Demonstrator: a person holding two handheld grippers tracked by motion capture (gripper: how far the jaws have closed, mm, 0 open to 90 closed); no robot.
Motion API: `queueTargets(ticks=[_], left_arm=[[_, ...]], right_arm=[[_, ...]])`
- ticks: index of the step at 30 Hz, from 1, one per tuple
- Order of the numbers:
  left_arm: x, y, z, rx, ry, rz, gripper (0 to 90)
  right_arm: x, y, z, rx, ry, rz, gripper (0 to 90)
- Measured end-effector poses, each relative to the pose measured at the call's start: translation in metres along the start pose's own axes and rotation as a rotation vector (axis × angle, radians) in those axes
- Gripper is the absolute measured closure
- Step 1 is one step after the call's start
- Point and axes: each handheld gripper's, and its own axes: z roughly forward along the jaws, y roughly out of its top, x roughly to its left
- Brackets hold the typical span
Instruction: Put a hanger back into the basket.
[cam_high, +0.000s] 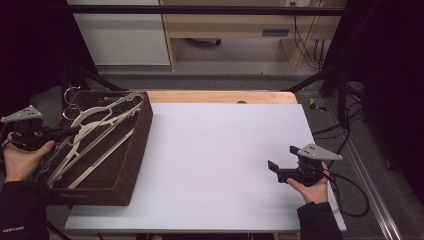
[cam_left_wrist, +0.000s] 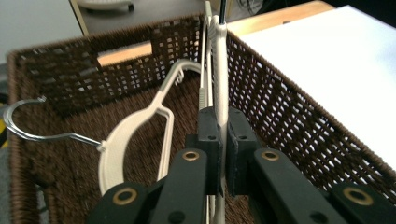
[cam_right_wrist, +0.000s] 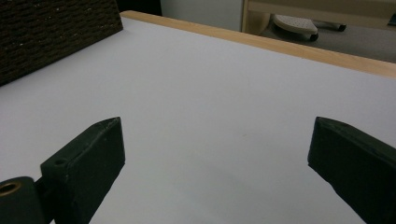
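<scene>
A person sits at a table covered by a white board, holding a two-jaw gripper in each hand. At nine o'clock on the table stands a dark brown wicker basket filled with cream plastic hangers whose wire hooks point toward eleven o'clock.

The left gripper reaches into the basket from its nine o'clock side. In the left gripper view its jaws are clamped tight on the thin bar of one cream hanger, which stands on edge between the pads and runs away toward twelve o'clock, close along the basket's right wall. Pinching the narrow bar edge-on probably gives a firm hold for lifting this hanger free of the others. A second hanger lies flat on the basket floor at ten o'clock of the jaws, its metal hook curling toward nine o'clock.

The right gripper rests at four o'clock on the board, well apart from the basket. Its jaws stand wide open with nothing between them, seemingly waiting to receive or steady the hanger.
</scene>
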Motion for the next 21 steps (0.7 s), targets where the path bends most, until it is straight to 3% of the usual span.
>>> queueTargets(ticks=[8,11,14,18,19,21], left_arm=[[-0.005,-0.016,0.029,0.092,-0.016,-0.073,84.3],[-0.002,-0.024,0.03,0.088,-0.005,-0.117,83.7],[0.003,-0.034,0.033,0.105,0.038,-0.141,83.3],[0.005,-0.037,0.033,0.119,0.055,-0.186,81.9],[0.006,-0.036,0.033,0.144,0.072,-0.201,80.7],[0.005,-0.036,0.033,0.178,0.134,-0.192,77.0]], right_arm=[[0.0,0.0,0.0,0.003,0.005,-0.008,4.5],[0.0,0.0,0.0,0.004,0.005,-0.007,4.5],[0.0,0.0,0.0,0.004,0.005,-0.007,4.5],[0.0,0.0,0.001,0.004,0.002,-0.007,4.5],[0.0,0.0,0.001,0.005,0.002,-0.008,4.5],[0.001,0.0,0.001,0.005,0.004,-0.006,4.5]])
